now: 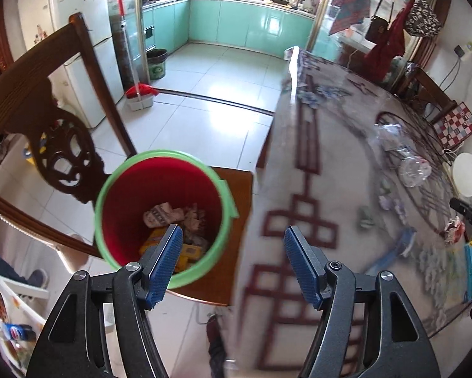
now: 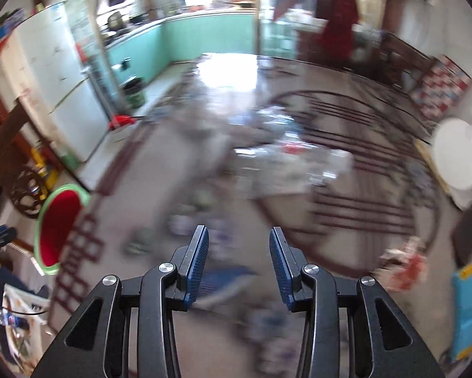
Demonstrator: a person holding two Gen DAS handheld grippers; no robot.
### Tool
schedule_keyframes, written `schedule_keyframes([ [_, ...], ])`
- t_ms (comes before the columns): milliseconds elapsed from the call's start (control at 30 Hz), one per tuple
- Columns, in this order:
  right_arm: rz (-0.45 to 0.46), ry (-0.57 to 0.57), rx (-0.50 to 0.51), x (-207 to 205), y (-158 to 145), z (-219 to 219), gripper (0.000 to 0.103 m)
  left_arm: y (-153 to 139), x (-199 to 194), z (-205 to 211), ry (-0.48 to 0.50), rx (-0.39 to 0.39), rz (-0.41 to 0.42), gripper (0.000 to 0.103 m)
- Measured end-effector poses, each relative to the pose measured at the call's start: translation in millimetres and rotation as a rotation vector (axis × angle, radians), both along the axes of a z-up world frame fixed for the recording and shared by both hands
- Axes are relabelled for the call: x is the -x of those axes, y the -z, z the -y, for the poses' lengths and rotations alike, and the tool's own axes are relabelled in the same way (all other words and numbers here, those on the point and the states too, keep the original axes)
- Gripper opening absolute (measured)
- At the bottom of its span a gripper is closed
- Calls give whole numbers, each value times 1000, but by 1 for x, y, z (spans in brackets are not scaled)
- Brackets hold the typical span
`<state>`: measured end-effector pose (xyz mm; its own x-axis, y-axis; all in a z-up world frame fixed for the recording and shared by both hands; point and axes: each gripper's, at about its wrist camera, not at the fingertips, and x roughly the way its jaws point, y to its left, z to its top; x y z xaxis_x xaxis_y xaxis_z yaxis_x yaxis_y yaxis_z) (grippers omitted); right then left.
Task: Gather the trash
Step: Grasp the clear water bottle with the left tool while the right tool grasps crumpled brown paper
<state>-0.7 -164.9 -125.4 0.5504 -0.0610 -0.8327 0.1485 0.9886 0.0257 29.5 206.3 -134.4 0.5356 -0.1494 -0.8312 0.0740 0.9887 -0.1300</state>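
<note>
Dining room, patterned surface (image 1: 330, 163). Bin (image 1: 163, 217) on chair, lower left of left view, partly filled. Left gripper (image 1: 232, 263) and right gripper (image 2: 239, 264): jaws spread, empty. Red wrapper (image 2: 406, 261) lies lower right of right jaws, nearer the right hand; plastic litter (image 1: 406, 157) farther up the surface.

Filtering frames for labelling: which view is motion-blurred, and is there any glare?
Right wrist view: heavy motion blur across the patterned tabletop and its litter, only the blue-padded fingers sharp; blown-out window glare on the tabletop. Left wrist view: red bin with green rim crisp, table side smeared, kitchen window overexposed.
</note>
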Motion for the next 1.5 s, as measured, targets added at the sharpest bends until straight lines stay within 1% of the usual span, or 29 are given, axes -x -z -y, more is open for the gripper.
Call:
schedule_keyframes([
  [67,-5,55,28,15,0,49,38,-6,5,26,11,25,10,66],
  [133,-13,92,38,27,1,88,38,-13,10,55,31,33,29,67],
  [233,-11,145,8,41,5,145,38,-22,14,96,78,38,62,70],
  [333,-33,175,-21,50,16,183,49,-28,13,135,140,46,75,74],
  [400,-64,180,-59,51,29,203,49,-30,11,164,194,47,80,77],
  [500,-95,192,-116,49,50,218,49,-32,1,203,274,36,84,78],
  [533,-117,198,-133,47,57,226,46,-32,-2,213,295,38,88,79],
  [567,-127,199,-147,46,61,223,31,-31,-7,225,323,37,87,80],
  [600,-124,195,-180,45,64,224,25,-30,-12,236,349,39,84,80],
  [633,-112,194,-202,45,64,228,17,-28,-15,243,367,41,82,81],
  [667,-109,186,-211,44,65,229,5,-25,-20,251,377,36,79,81],
  [800,-102,140,-233,40,58,230,4,-11,-44,278,421,40,50,81],
  [867,-94,131,-249,40,56,231,4,-4,-57,292,476,44,44,81],
  [900,-93,130,-256,40,55,232,4,0,-63,300,512,32,42,81],
  [1000,-93,135,-280,39,55,236,4,19,-81,330,640,-75,34,82],
  [1067,-93,136,-294,38,54,238,4,33,-92,345,693,-141,15,82],
  [1233,-98,137,-310,37,56,239,4,61,-112,370,767,-204,-77,82],
  [1267,-98,137,-313,37,56,239,4,65,-113,373,784,-218,-92,80],
  [1300,-97,138,-315,37,55,239,4,68,-113,375,795,-227,-101,75],
  [1333,-96,138,-316,36,55,239,4,70,-112,377,806,-231,-106,66],
  [1367,-93,138,-318,36,53,238,4,69,-109,377,811,-224,-98,62],
  [1500,-78,133,-322,34,46,232,4,59,-100,374,787,-195,-79,60],
])
